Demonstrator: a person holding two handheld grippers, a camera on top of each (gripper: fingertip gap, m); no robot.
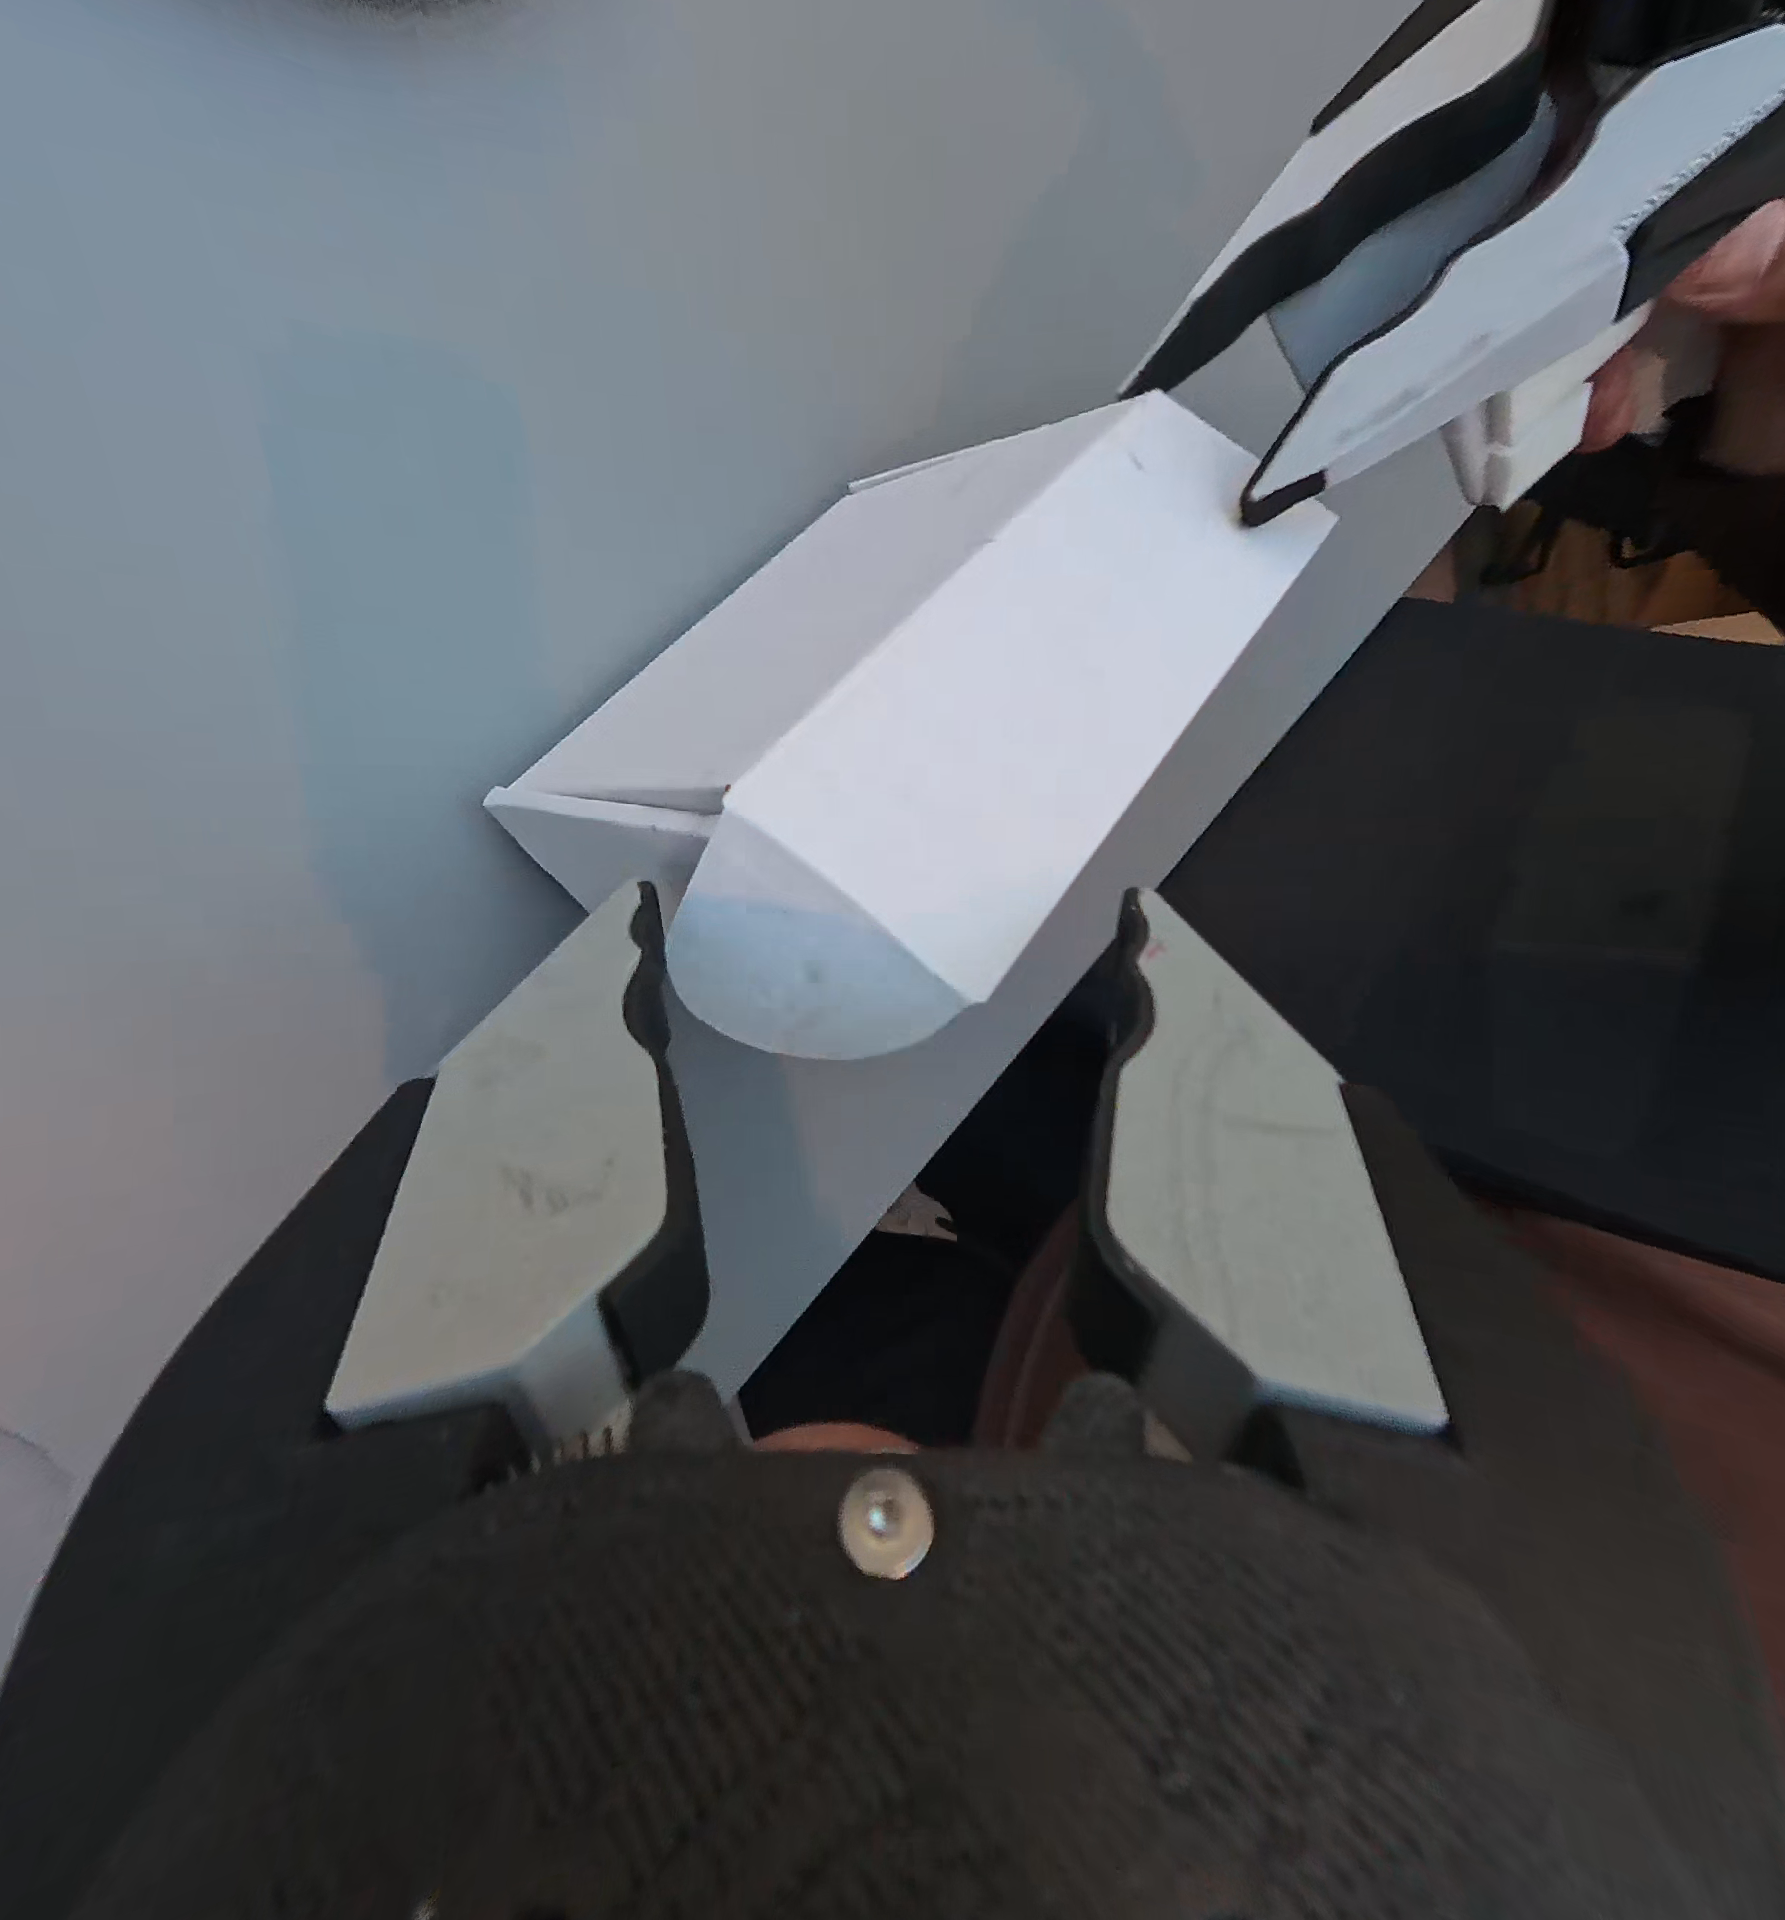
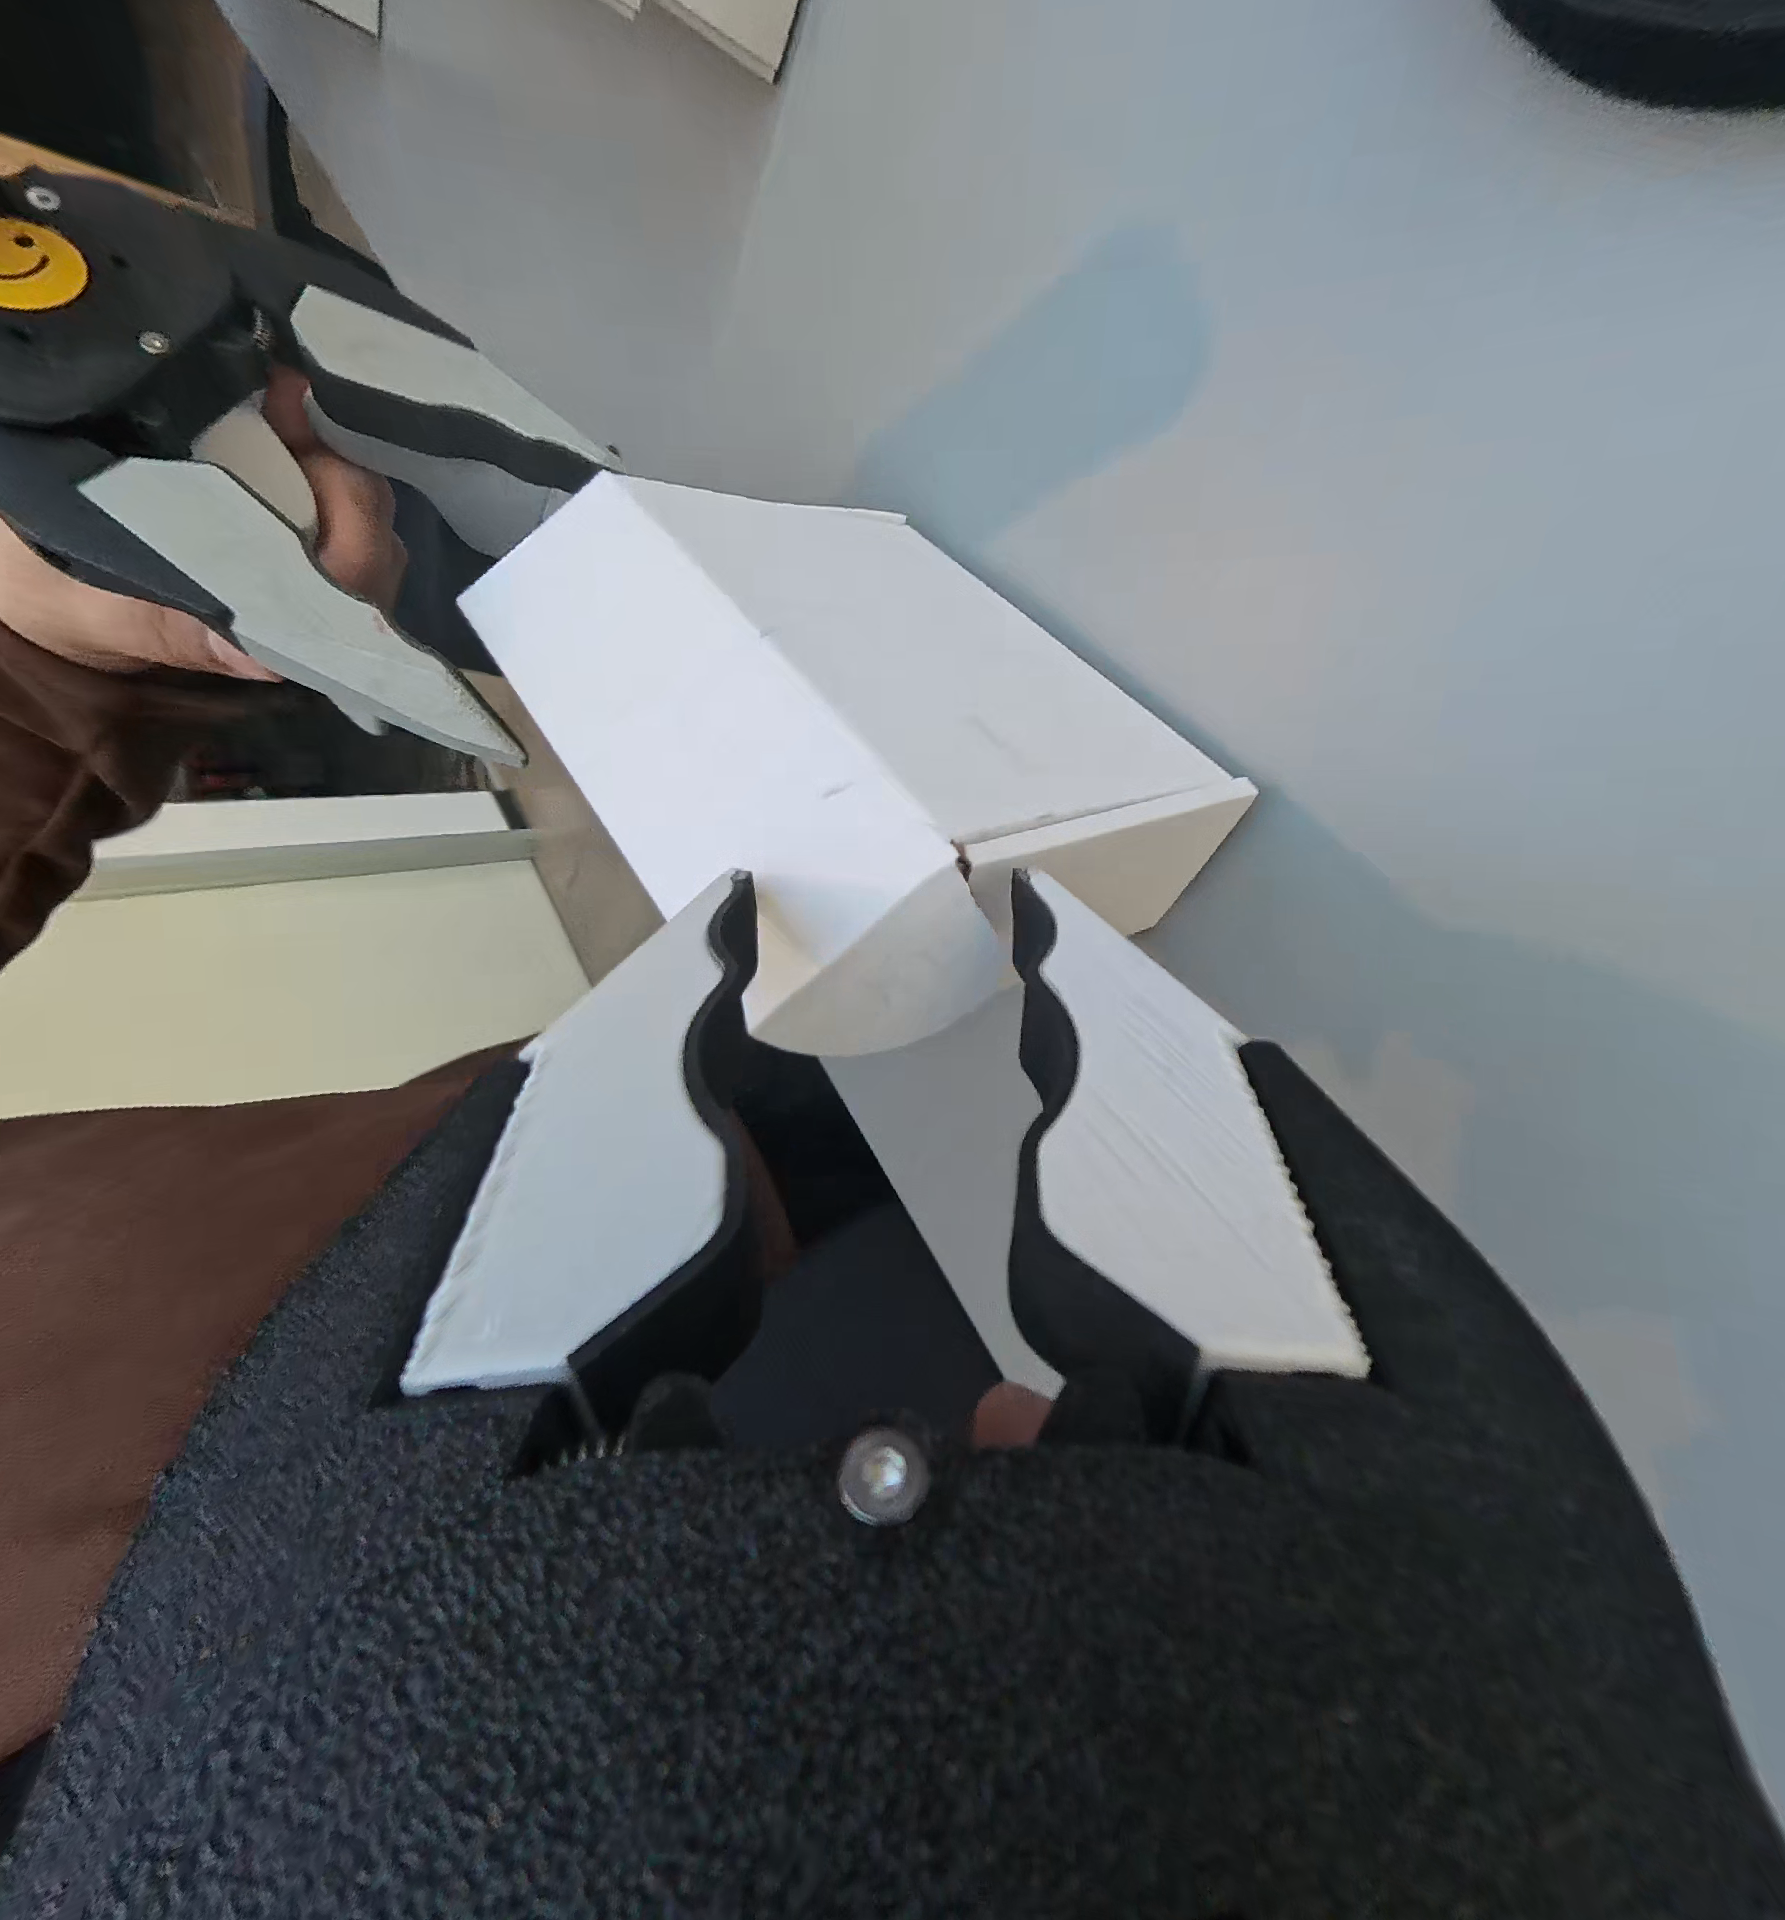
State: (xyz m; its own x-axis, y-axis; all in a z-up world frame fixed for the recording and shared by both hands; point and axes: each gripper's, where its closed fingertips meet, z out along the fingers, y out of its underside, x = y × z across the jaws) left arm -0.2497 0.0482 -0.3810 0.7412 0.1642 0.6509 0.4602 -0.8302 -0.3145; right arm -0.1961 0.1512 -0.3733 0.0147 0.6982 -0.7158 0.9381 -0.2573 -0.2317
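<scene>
A long white block [image 1: 981, 727] with a half-round end face lies at the edge of a pale bench [image 1: 244, 468], and both tongs meet it, one at each end. Its flat faces turn up and its rounded side turns down. Alongside it, on the side away from the bench edge, sits a white tray [image 1: 659, 748] with low walls; the block touches or overlaps the tray's near wall, though the exact seam is hard to read.

In the left wrist view the left tongs [image 1: 888, 914] stand wide apart around the near half-round end — the left fingertip [image 1: 647, 935] is just beside that end, the other fingertip is clear of the block, out past the bench edge. They grip nothing. In the right wrist view the same tongs [image 2: 555, 603] show at the block's far end, again spread, with a yellow smiley sticker [image 2: 10, 263] on the black body and a hand [image 2: 348, 520] behind.

The right tongs [image 2: 883, 894] straddle the opposite half-round end. The gap between them is about as wide as the block, and both black-lined tips sit just beside its faces; whether they press it I cannot tell. From the left wrist view the right tongs [image 1: 1210, 447] reach the block's far end, one tip on its top face.

Beyond the bench edge, below both tongs, are a brown sleeve [image 2: 26, 727] and a dark surface [image 1: 1594, 883].
</scene>
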